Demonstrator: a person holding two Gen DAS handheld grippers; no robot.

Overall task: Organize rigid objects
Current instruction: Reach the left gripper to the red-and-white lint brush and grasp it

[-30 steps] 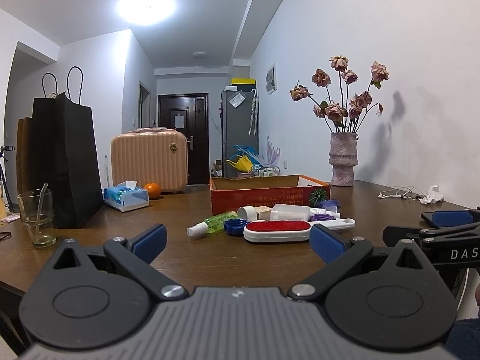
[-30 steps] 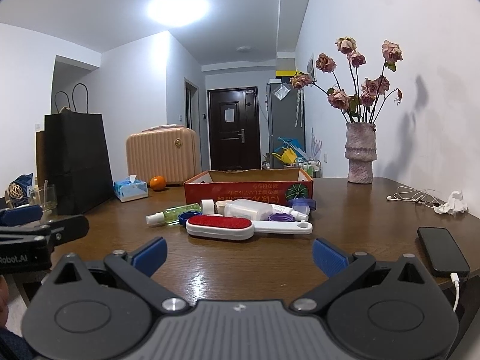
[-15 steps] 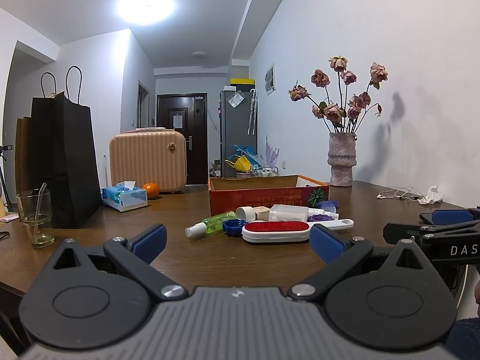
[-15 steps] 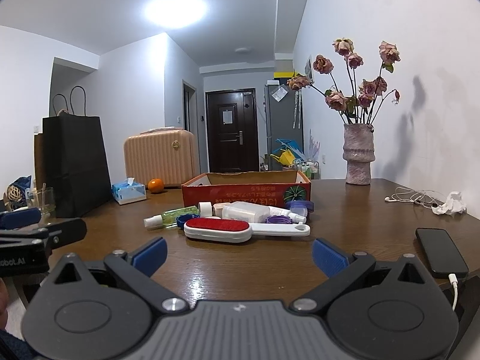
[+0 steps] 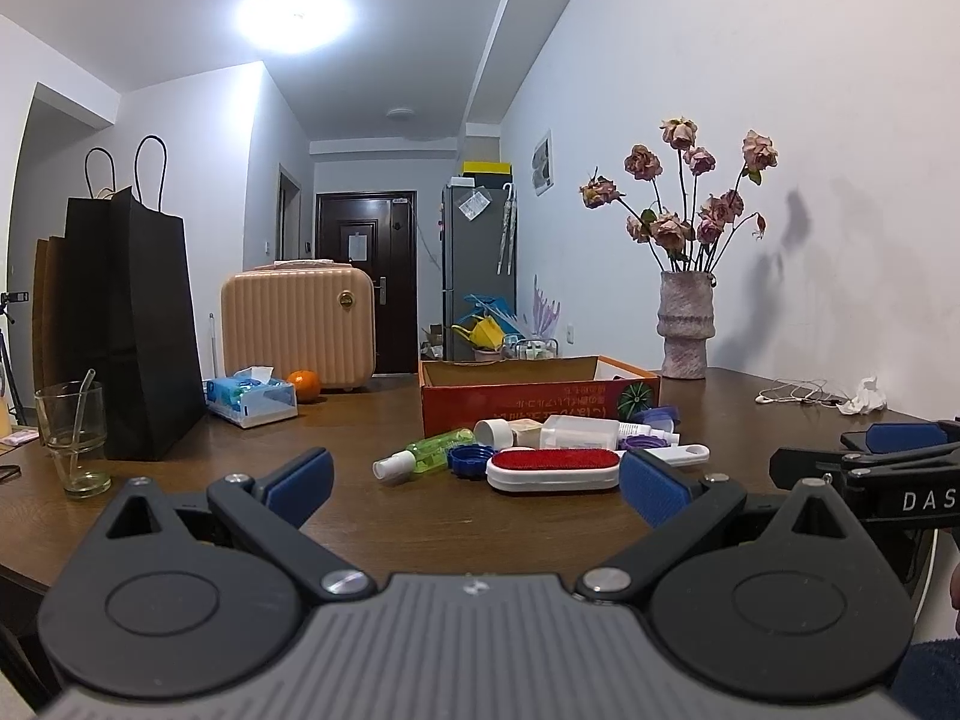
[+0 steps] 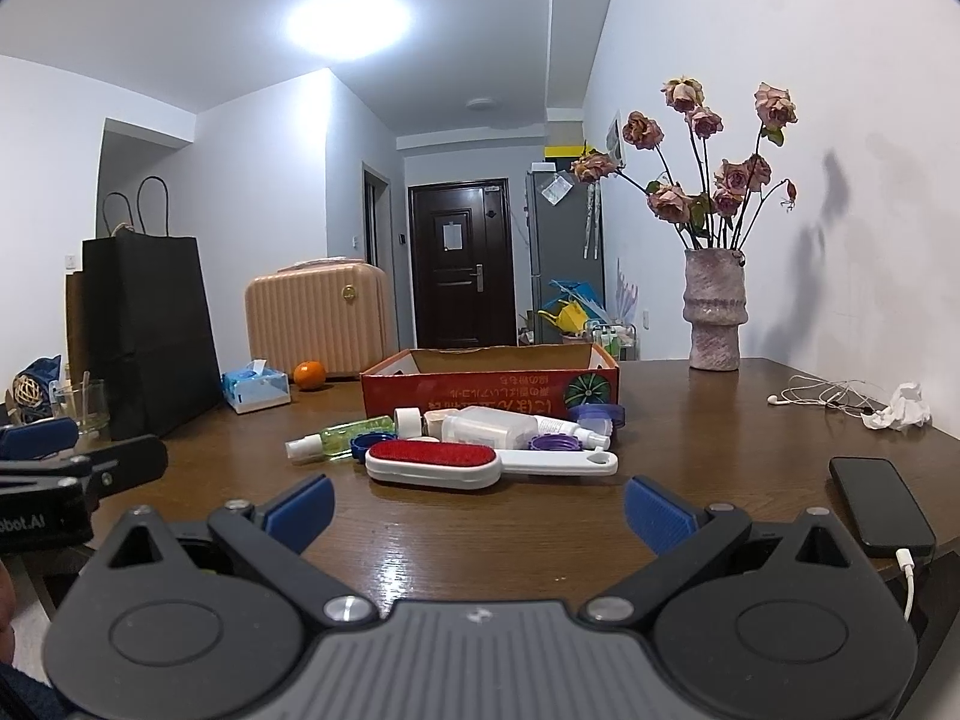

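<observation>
The left tool (image 5: 474, 477) has its blue fingers (image 5: 299, 478) spread wide and holds nothing. The right tool (image 6: 477, 507) is spread wide too, and it holds nothing. Both hang low over the near edge of the brown counter (image 6: 540, 528), side by side. Out in front of them sits a little pile of things. The closest one is a white brush with a red top (image 6: 435, 461), lying flat with its handle pointing right. Just behind it lie a green spray bottle (image 6: 339, 437), a blue cap (image 6: 367, 443), a white bottle (image 6: 498, 426) and a purple lid (image 6: 555, 443), all close together. Behind the pile stands an open red box (image 6: 489, 387). A black phone (image 6: 879, 504) lies near the right edge. Far back are a vase of flowers (image 6: 714, 315), a black bag (image 6: 150, 330), a tissue box (image 6: 257, 389), an orange (image 6: 309, 374) and a glass (image 5: 72, 438).
</observation>
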